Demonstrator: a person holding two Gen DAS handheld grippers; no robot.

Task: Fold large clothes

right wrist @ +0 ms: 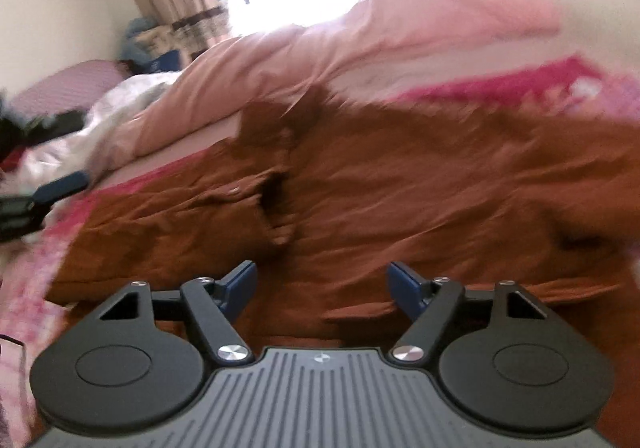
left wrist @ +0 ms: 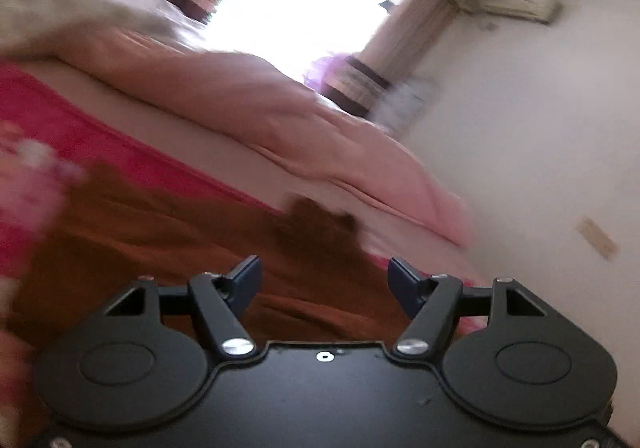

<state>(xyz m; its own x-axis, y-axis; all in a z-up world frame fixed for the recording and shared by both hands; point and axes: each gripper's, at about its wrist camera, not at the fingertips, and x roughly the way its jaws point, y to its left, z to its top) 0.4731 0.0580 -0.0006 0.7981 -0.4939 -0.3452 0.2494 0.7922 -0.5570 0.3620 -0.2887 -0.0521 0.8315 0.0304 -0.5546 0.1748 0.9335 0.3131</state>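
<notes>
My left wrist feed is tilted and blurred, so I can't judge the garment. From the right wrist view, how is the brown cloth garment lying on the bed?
Observer: The brown cloth garment lies spread wide and rumpled, with a slit-like opening near its middle and a small pale button beside that.
Operator: Is the right gripper holding any of it?
Observer: No. The right gripper hovers over the garment's near edge, jaws open, nothing between them.
Operator: Where does my left gripper show from there?
Observer: One blue finger of the left gripper shows at the picture's left edge, off to the side of the garment and not touching it.
</notes>
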